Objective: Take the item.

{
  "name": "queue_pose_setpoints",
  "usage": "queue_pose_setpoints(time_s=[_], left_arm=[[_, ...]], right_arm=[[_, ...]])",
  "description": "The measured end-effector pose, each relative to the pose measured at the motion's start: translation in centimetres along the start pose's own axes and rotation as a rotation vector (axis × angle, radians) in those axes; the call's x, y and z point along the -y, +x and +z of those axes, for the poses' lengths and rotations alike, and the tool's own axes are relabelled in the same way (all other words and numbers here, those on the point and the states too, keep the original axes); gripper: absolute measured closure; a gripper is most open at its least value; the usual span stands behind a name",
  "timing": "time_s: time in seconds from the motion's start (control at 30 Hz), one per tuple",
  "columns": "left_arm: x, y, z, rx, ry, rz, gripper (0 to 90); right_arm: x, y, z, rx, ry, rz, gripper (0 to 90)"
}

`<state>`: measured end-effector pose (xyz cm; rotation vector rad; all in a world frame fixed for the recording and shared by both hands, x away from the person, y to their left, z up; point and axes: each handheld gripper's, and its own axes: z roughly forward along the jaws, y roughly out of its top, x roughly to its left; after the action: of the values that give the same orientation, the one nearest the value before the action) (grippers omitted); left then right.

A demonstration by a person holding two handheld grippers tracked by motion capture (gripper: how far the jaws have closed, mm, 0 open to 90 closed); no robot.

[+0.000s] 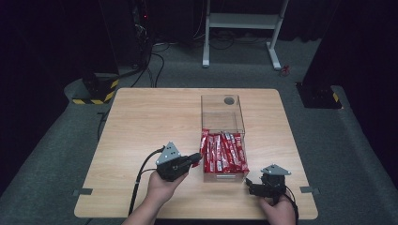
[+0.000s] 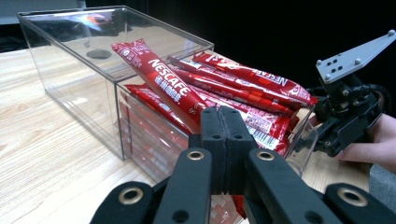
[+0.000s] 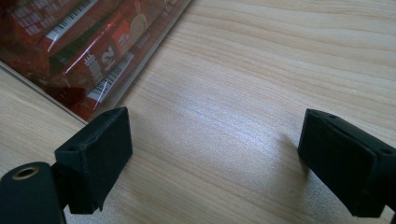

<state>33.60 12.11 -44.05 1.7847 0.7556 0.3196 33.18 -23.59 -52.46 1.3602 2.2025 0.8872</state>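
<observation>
A clear plastic box (image 1: 237, 112) stands on the wooden table (image 1: 150, 122), its near half packed with red Nescafe sachets (image 1: 224, 152). My left gripper (image 1: 197, 158) is at the box's near left corner, shut on one red sachet (image 2: 159, 84) that slants up over the box rim (image 2: 70, 70). In the left gripper view the jaws (image 2: 225, 116) press together, with red wrapper showing below them. My right gripper (image 1: 250, 183) rests low by the box's near right corner. It stands open (image 3: 215, 154) over bare wood, with the sachets (image 3: 79, 46) in the box beside it.
The far half of the box holds no sachets, and its lid has a round hole (image 1: 229, 100). Wide bare tabletop lies to the left of the box. A white frame (image 1: 241, 21) and cables (image 1: 157, 65) stand on the floor beyond the table.
</observation>
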Motion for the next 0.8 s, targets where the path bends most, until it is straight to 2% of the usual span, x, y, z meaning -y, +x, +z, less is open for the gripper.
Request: queue_pose_setpoints(time_s=[0.3, 0.8], left_arm=[[0.2, 0.8, -0.9, -0.015, -0.003, -0.011, 89.6], [0.2, 2.5, -2.4, -0.072, -0.022, -0.031, 89.6]], right_arm=[[0.0, 0.0, 0.0, 0.0, -0.001, -0.003, 9.7], [0.0, 0.0, 0.0, -0.001, -0.001, -0.003, 9.7]])
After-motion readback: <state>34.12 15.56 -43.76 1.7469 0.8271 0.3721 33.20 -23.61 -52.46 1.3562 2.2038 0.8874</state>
